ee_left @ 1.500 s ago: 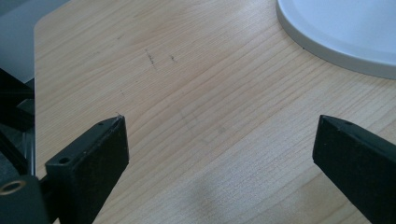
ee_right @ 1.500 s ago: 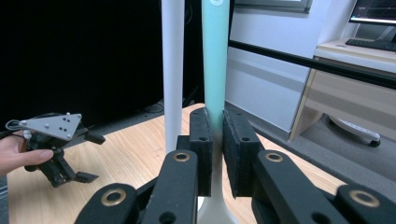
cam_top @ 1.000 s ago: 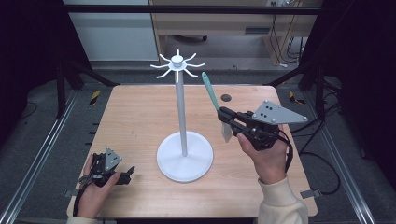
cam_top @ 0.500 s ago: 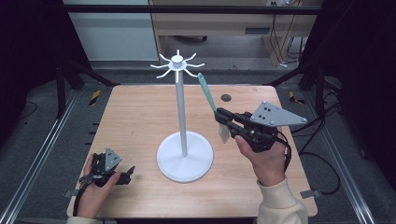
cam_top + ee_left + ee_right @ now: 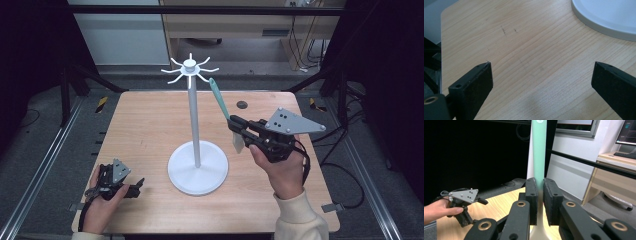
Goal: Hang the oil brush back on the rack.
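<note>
A utensil with a teal handle (image 5: 218, 97) and a pale blade (image 5: 238, 142) is held upright above the table, just right of the white stand (image 5: 193, 107). My right gripper (image 5: 235, 123) is shut on it; in the right gripper view both pads clamp the teal handle (image 5: 539, 152). The stand has a round base (image 5: 197, 168) and a ring of hooks (image 5: 190, 68) at its top, with nothing hanging on them. My left gripper (image 5: 136, 185) rests low at the table's front left corner, jaws open over bare wood, the base's edge (image 5: 604, 17) ahead of it.
The wooden table (image 5: 145, 125) has a small dark hole (image 5: 242, 104) near its back right. Metal rails (image 5: 45, 160) run along both sides of the table. A desk and cables stand behind it.
The right gripper has shifted slightly left with the utensil, bringing its handle closer to the stand's pole. The left gripper has not moved.
</note>
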A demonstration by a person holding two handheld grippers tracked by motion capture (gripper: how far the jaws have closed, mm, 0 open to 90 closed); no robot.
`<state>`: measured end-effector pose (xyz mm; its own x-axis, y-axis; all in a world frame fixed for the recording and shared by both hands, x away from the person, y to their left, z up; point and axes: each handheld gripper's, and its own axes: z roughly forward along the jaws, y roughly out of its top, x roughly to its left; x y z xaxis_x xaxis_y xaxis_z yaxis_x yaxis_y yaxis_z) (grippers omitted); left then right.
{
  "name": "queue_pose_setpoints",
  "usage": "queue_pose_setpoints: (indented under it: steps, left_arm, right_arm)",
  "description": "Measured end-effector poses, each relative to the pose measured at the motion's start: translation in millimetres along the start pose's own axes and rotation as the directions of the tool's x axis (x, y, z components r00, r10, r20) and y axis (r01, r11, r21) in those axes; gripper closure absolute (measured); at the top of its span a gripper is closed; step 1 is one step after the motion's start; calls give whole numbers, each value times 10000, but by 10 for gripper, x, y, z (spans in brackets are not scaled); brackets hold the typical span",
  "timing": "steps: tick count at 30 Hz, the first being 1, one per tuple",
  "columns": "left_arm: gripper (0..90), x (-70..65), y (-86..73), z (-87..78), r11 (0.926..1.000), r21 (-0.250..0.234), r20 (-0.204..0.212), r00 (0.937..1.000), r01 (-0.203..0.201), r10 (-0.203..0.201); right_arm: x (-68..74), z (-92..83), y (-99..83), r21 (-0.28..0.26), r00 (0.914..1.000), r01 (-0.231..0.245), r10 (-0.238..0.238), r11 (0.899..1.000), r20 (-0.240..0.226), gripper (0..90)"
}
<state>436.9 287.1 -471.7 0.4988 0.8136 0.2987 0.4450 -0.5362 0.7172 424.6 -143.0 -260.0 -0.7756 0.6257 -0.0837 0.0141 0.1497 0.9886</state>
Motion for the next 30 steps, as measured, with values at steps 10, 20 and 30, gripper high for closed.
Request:
queue_pose_setpoints:
  steps: [10,20,30]
  left_arm:
    - [32,0,-1,1,10000,-5,-4,10000,14,-14]
    - [32,-4,-2,6,10000,-40,-2,10000,57,-57]
    - [32,-3,-2,6,10000,-22,12,10000,57,-57]
  right_arm:
    - [1,51,-10,103,10000,-80,81,9999,-9,825]
    - [9,109,-12,157,9999,-126,127,9998,-48,825]
    - [10,167,-17,158,9998,-179,180,9997,-81,825]
